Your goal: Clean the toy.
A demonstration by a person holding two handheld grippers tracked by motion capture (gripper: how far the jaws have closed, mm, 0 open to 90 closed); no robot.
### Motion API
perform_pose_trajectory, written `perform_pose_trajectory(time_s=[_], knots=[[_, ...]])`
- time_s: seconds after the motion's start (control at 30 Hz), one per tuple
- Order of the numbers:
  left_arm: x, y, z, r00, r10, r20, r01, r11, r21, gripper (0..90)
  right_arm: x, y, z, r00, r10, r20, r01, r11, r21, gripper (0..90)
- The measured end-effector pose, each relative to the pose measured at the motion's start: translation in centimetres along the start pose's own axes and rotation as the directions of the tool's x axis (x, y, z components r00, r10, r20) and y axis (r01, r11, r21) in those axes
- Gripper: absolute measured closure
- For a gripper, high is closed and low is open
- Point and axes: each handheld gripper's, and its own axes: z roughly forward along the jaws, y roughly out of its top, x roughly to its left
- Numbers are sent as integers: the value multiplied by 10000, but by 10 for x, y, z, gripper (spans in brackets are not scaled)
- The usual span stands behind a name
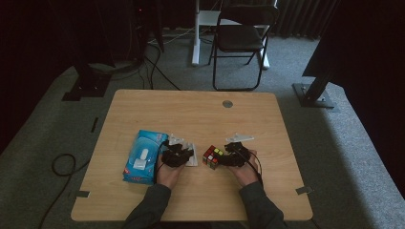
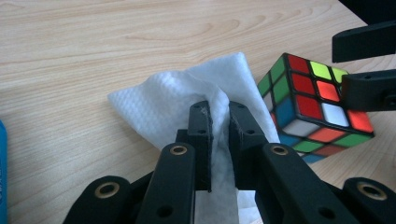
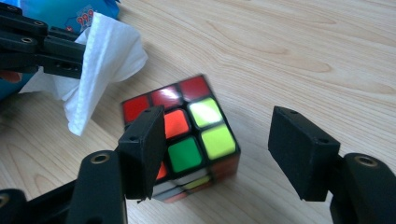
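**Cube loose between parted jaws as wipe waited**

The left gripper [image 2: 218, 135] was clamped on a white crinkled paper wipe [image 2: 187, 102]. The right gripper [image 3: 224, 154] stood with jaws apart around the multicoloured plastic puzzle cube [image 3: 187, 140], one pad near its face, the other clear. The cube rested on the pale wooden table [image 1: 191, 109], just beside the wipe. Rubbing it ungripped would likely shove it away.

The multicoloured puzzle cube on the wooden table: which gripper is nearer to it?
Right. The right gripper has its open jaws around the multicoloured puzzle cube; the left gripper, shut on a white paper tissue, sits beside it.
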Motion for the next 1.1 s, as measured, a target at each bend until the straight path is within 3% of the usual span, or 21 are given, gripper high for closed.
perform_pose_trajectory(time_s=[0.27, 0.57, 0.77, 1.1], knots=[[-1, 0, 2, 10000, -15, 45, 14, 10000, 36, 812, -8, -3, -4, 9999, 148, -37, -148, 9999, -33, 394], [-6, 0, 5, 9998, 27, 182, -28, 10000, 29, 811, -9, -4, -6, 9981, 142, -603, -142, 9999, -4, 553], [-7, 0, 6, 9997, 93, 242, -95, 9999, 71, 811, -6, -4, -5, 9957, 140, -921, -136, 9999, 46, 570], [-11, 4, 7, 9985, 267, 475, -266, 9996, -36, 811, -1, -2, -2, 9964, 378, -764, -385, 9992, -71, 645]])
